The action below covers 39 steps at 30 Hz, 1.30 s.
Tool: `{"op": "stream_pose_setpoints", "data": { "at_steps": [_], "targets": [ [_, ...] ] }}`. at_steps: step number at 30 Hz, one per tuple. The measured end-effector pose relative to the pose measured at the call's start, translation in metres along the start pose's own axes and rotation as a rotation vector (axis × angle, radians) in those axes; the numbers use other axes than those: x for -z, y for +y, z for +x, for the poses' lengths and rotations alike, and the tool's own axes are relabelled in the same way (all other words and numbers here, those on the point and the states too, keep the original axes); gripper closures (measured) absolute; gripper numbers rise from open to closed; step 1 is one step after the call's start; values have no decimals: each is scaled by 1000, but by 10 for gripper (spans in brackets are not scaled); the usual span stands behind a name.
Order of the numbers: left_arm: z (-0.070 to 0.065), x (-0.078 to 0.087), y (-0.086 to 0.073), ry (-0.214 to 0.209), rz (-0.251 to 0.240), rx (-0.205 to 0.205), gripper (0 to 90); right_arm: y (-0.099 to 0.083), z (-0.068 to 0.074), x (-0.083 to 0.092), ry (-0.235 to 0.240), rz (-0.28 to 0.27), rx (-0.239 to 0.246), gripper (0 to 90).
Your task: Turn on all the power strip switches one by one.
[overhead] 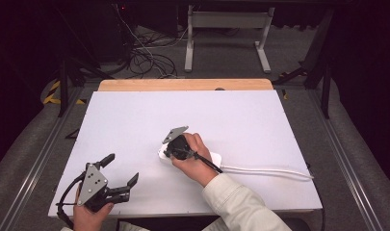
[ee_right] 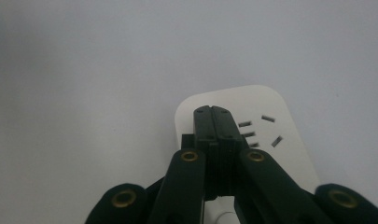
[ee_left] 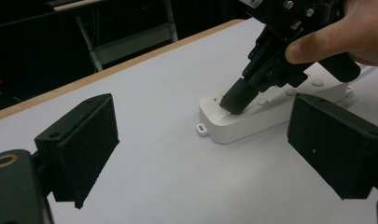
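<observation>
A white power strip point(overhead: 214, 157) lies on the white table point(overhead: 135, 120), right of centre, and its white cord point(overhead: 269, 171) runs off to the right. My right gripper point(overhead: 167, 152) is shut, with nothing between its jaws. Its tips rest on the strip's left end. In the right gripper view the closed tips point(ee_right: 213, 112) sit on the strip point(ee_right: 280, 121) just beside a set of socket slots point(ee_right: 261, 130). My left gripper point(overhead: 121, 169) is open near the front left corner. In its own view the left gripper point(ee_left: 207, 154) faces the strip point(ee_left: 252, 122) and the right gripper point(ee_left: 235, 100).
A wooden strip point(overhead: 183, 85) edges the table's far side. Behind it on the floor stand a white metal frame point(overhead: 226, 29) and a tangle of cables point(overhead: 144, 57). Metal rails point(overhead: 38, 159) run along both sides of the table.
</observation>
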State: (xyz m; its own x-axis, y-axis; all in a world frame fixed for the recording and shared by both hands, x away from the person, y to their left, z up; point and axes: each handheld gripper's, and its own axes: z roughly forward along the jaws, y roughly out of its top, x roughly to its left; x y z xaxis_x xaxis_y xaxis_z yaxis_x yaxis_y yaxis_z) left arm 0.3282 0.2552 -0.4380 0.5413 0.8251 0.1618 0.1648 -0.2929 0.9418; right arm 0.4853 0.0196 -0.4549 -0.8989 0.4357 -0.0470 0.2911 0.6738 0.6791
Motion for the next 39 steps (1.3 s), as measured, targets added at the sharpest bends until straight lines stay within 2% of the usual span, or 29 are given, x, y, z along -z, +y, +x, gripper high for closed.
{"op": "stream_pose_setpoints", "data": {
  "at_steps": [2,3,9,18,22,24,26,28,32,39],
  "targets": [
    [0,0,0,0,2,-3,90,0,0,0,0,9,3,900],
    [-1,0,0,-2,-1,8,90,0,-1,0,0,10,4,900],
    [0,0,0,-1,-2,4,90,1,-5,0,13,27,-23,900],
    [-1,0,0,2,-2,1,90,3,-3,-1,9,43,-1,900],
    [-1,0,0,2,-2,7,90,5,-2,-1,-7,29,4,900],
    [1,1,0,3,-3,-1,90,7,-1,5,-4,-14,26,900],
    [1,1,0,4,-4,2,90,11,0,15,19,-100,8,900],
    [1,0,0,4,-3,7,90,15,3,24,25,-136,15,900],
    [0,1,0,4,-6,5,90,18,4,32,19,-152,37,900],
    [1,0,0,4,-3,3,90,18,4,41,17,-182,39,900]
  ]
}}
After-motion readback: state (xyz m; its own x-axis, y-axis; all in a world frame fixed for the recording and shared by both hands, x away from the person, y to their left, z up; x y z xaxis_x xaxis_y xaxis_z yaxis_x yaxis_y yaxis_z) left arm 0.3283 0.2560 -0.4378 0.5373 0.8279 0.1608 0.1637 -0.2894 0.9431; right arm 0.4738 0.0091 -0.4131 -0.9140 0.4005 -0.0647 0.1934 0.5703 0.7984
